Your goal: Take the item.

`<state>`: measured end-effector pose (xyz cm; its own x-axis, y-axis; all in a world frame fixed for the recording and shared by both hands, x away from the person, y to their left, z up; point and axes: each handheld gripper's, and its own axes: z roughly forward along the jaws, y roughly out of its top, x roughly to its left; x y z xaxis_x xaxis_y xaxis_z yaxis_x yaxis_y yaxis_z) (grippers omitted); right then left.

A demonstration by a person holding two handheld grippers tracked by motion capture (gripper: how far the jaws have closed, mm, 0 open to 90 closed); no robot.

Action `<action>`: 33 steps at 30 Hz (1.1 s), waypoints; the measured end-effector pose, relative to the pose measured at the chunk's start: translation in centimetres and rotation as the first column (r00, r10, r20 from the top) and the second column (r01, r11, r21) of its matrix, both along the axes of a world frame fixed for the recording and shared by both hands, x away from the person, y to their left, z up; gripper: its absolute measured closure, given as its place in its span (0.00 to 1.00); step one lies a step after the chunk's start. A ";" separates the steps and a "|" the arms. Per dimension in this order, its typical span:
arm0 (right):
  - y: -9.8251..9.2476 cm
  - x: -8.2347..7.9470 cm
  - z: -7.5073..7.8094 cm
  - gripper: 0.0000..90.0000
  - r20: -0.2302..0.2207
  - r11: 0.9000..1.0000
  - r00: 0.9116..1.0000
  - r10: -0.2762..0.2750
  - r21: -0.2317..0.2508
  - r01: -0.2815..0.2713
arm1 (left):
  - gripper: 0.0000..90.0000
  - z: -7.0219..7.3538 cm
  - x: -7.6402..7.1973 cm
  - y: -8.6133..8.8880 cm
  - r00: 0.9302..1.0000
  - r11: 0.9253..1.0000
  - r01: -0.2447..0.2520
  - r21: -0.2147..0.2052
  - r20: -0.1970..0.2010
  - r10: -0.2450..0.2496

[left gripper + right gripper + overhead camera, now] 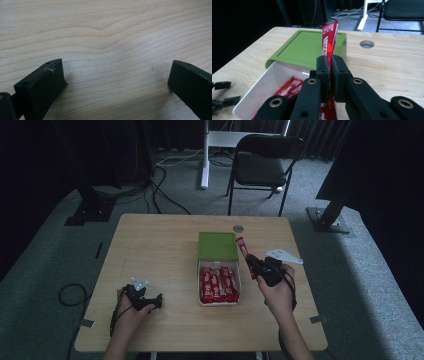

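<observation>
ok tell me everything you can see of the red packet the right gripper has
The red packet is a long, slim, glossy sachet with white print and a crimped top end. It stands nearly upright, clamped on its lower half between the right gripper jaws, just right of the white box of similar packets, with the green lid behind it.

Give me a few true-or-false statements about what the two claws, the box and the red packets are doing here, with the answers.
1. The right claw is clamped on a red packet. True.
2. The left claw holds a packet too. False: its jaws stand apart over bare table with nothing between them.
3. The white box holds more red packets. True.
4. The green lid closes the box completely. False: it covers just the far part, leaving the packets exposed.
5. The held packet lies flat in the box. False: it sticks up from the claw, beside the box.
</observation>
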<state>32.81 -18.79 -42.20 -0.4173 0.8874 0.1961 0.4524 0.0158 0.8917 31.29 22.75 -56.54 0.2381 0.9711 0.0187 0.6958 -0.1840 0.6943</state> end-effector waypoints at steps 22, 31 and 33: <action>-4.6 0.9 -2.5 0.95 0.001 0.990 0.990 -0.138 -0.009 0.138 | 0.02 0.0 0.0 0.0 1.000 1.000 -0.002 -0.001 0.003 0.002; -6.2 1.5 -4.4 0.95 -0.019 0.980 0.981 -0.195 -0.028 0.195 | 0.02 0.0 0.0 0.0 1.000 1.000 0.000 0.000 0.002 0.000; -6.5 1.7 -4.9 0.95 -0.025 0.978 0.978 -0.207 -0.036 0.206 | 0.02 0.0 0.0 0.0 1.000 1.000 0.000 0.000 0.002 0.000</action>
<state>34.46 -25.34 -47.11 -0.2191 0.9600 0.1745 0.4744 -0.0515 0.8788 31.29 22.75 -56.55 0.2378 0.9711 0.0193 0.6948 -0.1839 0.6953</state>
